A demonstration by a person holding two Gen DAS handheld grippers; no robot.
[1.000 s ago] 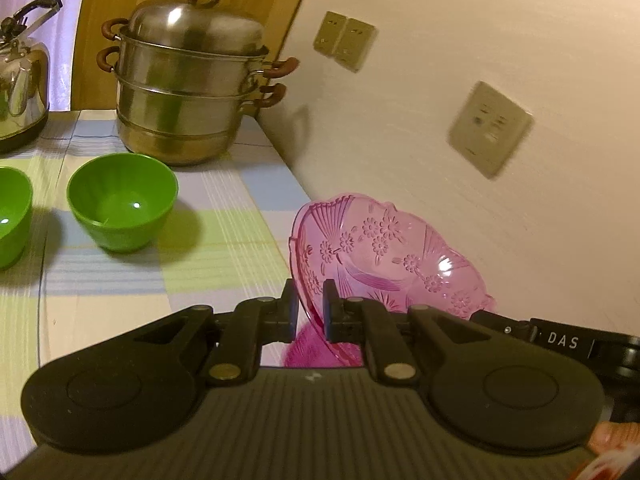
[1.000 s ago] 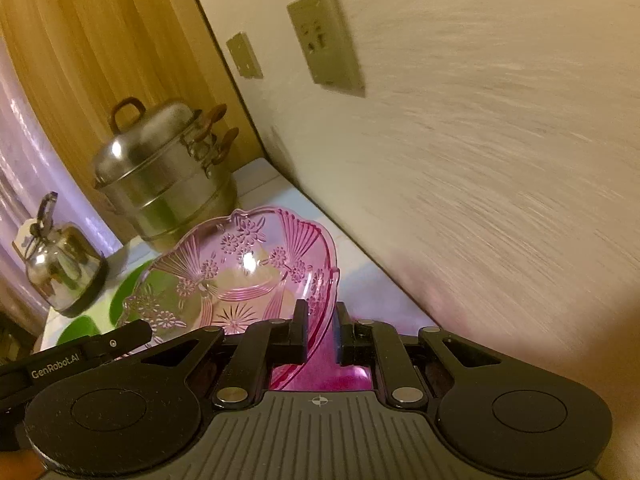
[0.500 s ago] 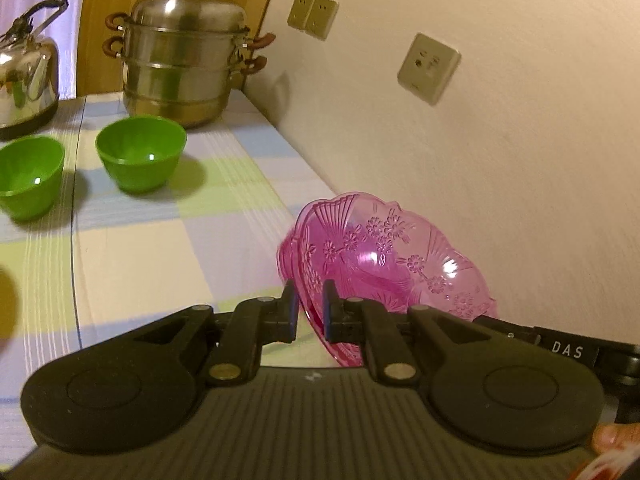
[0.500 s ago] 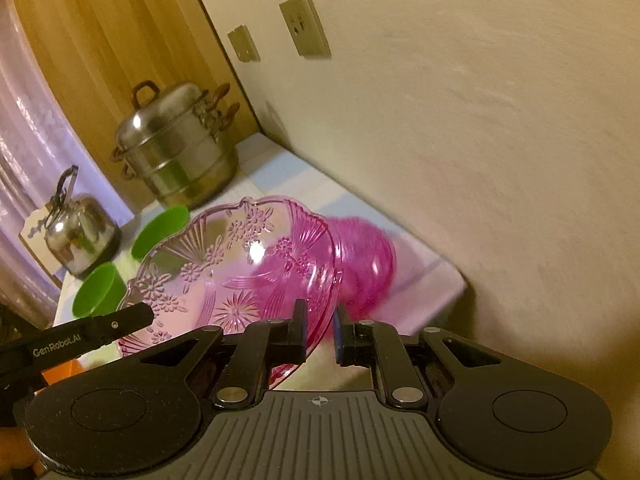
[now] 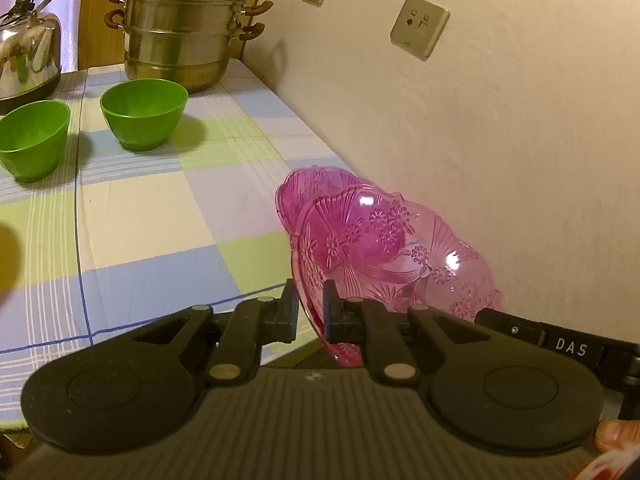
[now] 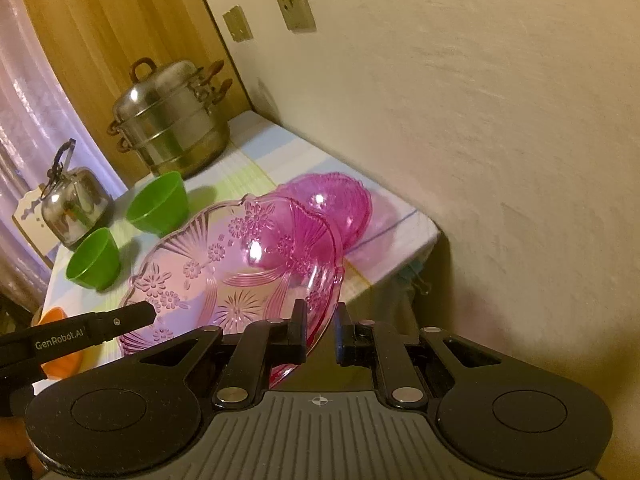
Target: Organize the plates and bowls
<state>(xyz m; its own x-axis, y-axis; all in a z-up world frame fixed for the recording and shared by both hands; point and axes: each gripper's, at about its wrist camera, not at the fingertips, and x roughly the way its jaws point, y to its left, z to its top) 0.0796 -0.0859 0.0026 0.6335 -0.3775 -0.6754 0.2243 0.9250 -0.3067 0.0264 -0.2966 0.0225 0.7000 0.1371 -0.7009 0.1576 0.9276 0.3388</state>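
Both grippers hold one pink glass plate (image 5: 384,248) (image 6: 240,264) by its rim, in the air near the table's front right corner. My left gripper (image 5: 310,302) is shut on its left edge, and my right gripper (image 6: 320,322) is shut on its right edge. A second pink glass dish (image 5: 308,188) (image 6: 340,200) rests on the checked tablecloth just beyond and partly under the held plate. Two green bowls (image 5: 144,112) (image 5: 32,136) (image 6: 158,202) (image 6: 94,258) stand further back on the table.
A steel steamer pot (image 5: 184,28) (image 6: 172,120) and a kettle (image 5: 28,48) (image 6: 74,196) stand at the back. The wall (image 5: 480,140) runs close along the table's right side. An orange object (image 6: 60,354) shows at the table's near left. The table edge (image 6: 400,264) lies below the plate.
Both grippers carried the pink plate back toward the table's front right corner and a little down. The second pink dish came into view beneath it; pot and bowls now look farther away.
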